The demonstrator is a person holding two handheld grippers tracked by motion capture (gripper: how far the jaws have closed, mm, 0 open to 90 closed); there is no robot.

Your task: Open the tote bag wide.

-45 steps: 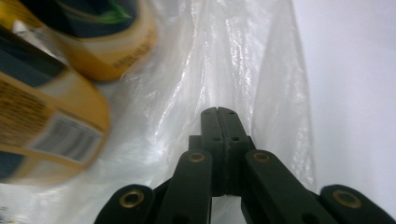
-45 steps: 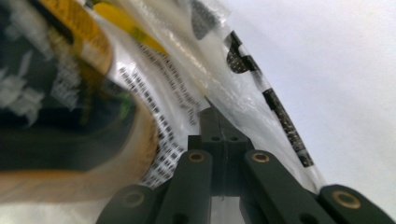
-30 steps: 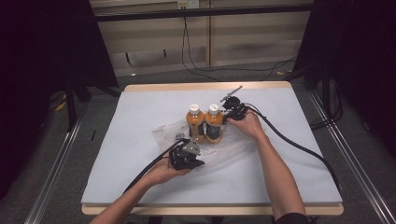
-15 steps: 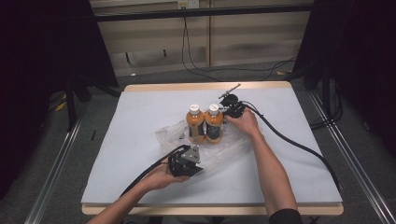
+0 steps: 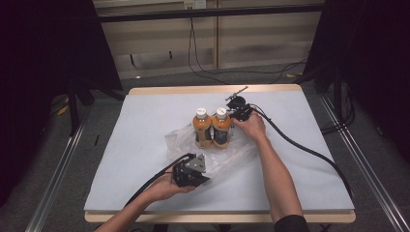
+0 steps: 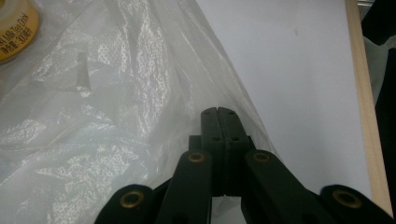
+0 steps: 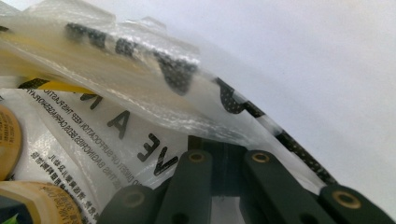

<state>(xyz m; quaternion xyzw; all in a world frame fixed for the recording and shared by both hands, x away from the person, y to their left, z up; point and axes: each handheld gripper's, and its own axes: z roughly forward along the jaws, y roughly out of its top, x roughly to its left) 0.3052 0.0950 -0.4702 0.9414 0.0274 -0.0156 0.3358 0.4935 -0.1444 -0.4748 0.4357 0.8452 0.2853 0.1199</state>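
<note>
Two orange drink bottles with white caps stand side by side mid-table inside a clear plastic bag that lies crumpled around them. My left gripper is near the front, shut on the bag's front edge; in the left gripper view its jaws meet with the film pinched between them. My right gripper is beside the right bottle, shut on the bag's rim. In the right gripper view the printed film drapes over the jaw tips, and bottle tops show at lower left.
A white sheet covers the wooden-edged table. Black cables trail from both grippers across the right and front of the table. Dark stands and floor cables lie beyond the far edge.
My left gripper has drawn slightly toward the front edge with the bag's edge in it. The right gripper and the bottles have stayed in place.
</note>
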